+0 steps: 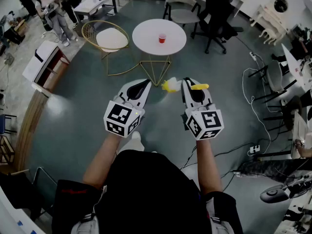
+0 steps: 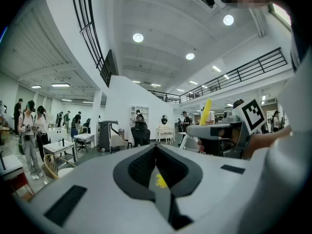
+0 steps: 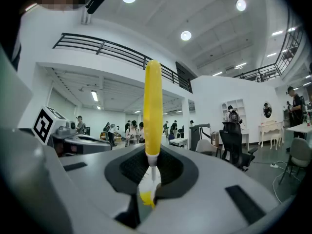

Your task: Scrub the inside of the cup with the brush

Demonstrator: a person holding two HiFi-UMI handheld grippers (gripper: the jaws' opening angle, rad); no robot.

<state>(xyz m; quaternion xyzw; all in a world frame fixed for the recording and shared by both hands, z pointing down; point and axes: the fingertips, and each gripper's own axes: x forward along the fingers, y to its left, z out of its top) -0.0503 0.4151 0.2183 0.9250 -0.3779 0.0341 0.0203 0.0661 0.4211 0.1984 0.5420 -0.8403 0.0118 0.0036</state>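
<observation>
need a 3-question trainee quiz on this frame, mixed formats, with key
1. True or false: the left claw holds the brush.
2. Where does the red cup stand? A) on the round white table B) on the floor C) in the left claw
3. Fill in: the brush handle is coloured ____.
Key: 1 false, the right claw grips it and the left claw is shut and empty; 2 A; 3 yellow.

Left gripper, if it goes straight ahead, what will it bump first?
Probably nothing near: the left gripper points level, seemingly above the round white table; a black chair stands far beyond. Depth is unclear.
</observation>
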